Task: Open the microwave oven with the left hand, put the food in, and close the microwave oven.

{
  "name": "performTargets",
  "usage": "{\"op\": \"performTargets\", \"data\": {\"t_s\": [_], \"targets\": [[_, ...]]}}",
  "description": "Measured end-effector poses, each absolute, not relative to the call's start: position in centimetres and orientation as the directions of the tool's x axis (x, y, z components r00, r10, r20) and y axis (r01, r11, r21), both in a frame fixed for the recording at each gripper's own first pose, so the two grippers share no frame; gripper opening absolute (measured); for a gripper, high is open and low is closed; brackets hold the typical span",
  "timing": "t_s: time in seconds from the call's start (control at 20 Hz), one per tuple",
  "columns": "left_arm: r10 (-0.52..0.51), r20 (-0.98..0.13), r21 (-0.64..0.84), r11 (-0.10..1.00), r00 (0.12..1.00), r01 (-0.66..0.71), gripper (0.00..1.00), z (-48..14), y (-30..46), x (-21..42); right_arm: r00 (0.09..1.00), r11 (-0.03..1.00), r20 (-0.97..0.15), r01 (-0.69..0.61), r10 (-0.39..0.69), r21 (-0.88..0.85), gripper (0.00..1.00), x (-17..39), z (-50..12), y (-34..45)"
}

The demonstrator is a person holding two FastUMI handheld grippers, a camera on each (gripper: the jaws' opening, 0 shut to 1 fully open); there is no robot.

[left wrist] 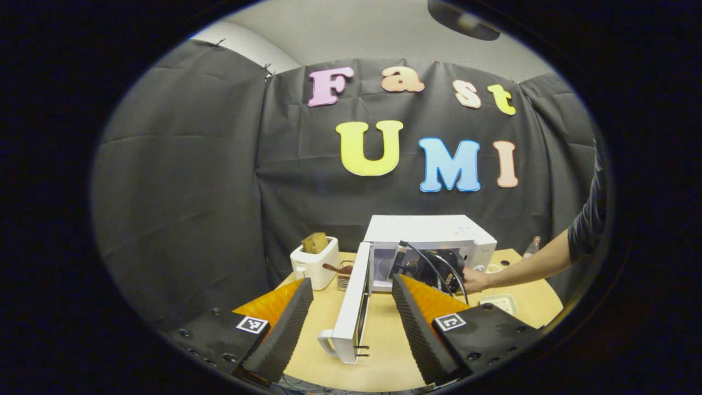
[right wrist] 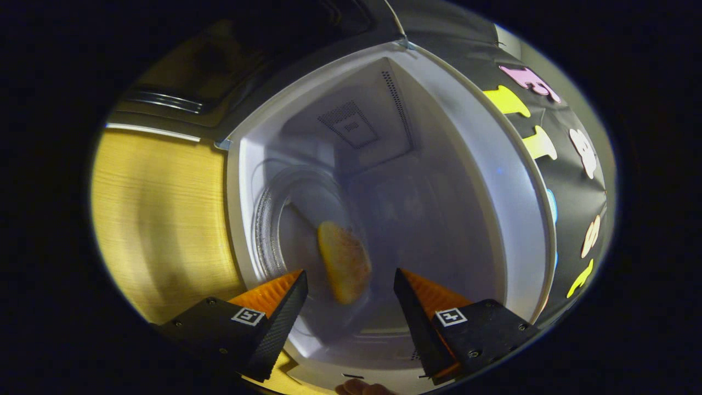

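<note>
Microwave door (left wrist: 351, 299) stood open | food (right wrist: 343, 269) lay on turntable (right wrist: 285, 219) inside | right tool (right wrist: 351, 285) wide, empty, at cavity | left tool (left wrist: 351, 296) wide, back from tabletop (left wrist: 384, 340)

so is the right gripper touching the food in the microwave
Apart. In the right gripper view the right gripper stands open, and the piece of food lies on the glass turntable with clear space to each finger.

1. White microwave (left wrist: 428, 233), white door (left wrist: 351, 299).
2. White toaster (left wrist: 314, 263) with brown toast (left wrist: 315, 242).
3. Pale yellow wooden table (left wrist: 384, 340).
4. Golden-brown food (right wrist: 344, 261).
5. Gripper fingers (left wrist: 290, 323): black ribbed pads, orange sides.
</note>
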State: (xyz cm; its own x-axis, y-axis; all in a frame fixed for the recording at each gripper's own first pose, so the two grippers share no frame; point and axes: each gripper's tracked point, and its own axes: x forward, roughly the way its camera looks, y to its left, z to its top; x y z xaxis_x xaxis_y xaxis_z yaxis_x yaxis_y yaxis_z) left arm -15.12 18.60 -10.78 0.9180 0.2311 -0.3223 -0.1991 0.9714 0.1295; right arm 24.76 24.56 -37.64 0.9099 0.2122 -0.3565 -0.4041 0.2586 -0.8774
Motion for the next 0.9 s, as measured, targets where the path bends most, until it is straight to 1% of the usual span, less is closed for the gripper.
{"op": "performTargets", "data": {"t_s": [0.1, 0.2, 0.25, 0.3, 0.6, 0.8, 0.9], "targets": [[0.203, -0.308, 0.106, 0.978, 0.929, -0.179, 0.94, -10.4, 19.3, -14.5, 0.907, 0.295, -0.367, -0.416, 0.207, -0.860, 0.98, 22.8, -37.1, 23.7], [0.169, -0.292, 0.086, 0.985, 0.942, -0.150, 0.94, -9.9, 19.8, -13.9, 0.902, 0.357, -0.374, -0.429, 0.215, -0.830, 0.98, 20.2, -35.9, 23.0], [0.146, -0.283, 0.078, 0.989, 0.948, -0.129, 0.94, -9.7, 19.9, -13.6, 0.900, 0.392, -0.373, -0.434, 0.224, -0.811, 0.99, 18.9, -35.2, 22.7], [0.119, -0.274, 0.068, 0.992, 0.954, -0.104, 0.94, -9.5, 19.8, -13.3, 0.900, 0.428, -0.368, -0.435, 0.234, -0.792, 0.97, 17.5, -34.3, 22.5], [0.010, -0.239, 0.033, 0.999, 0.971, -0.002, 0.94, -8.7, 19.1, -13.1, 0.939, 0.652, -0.241, -0.344, 0.245, -0.676, 0.97, 10.4, -26.5, 21.2], [-0.081, -0.238, 0.024, 0.996, 0.968, 0.089, 0.94, -9.2, 17.3, -13.1, 0.959, 0.786, -0.177, -0.282, 0.220, -0.550, 0.97, 5.9, -22.2, 19.8], [-0.130, -0.229, 0.025, 0.990, 0.965, 0.139, 0.94, -9.0, 16.0, -12.9, 0.971, 0.843, -0.145, -0.235, 0.188, -0.484, 0.97, 3.9, -20.2, 18.4]]}}
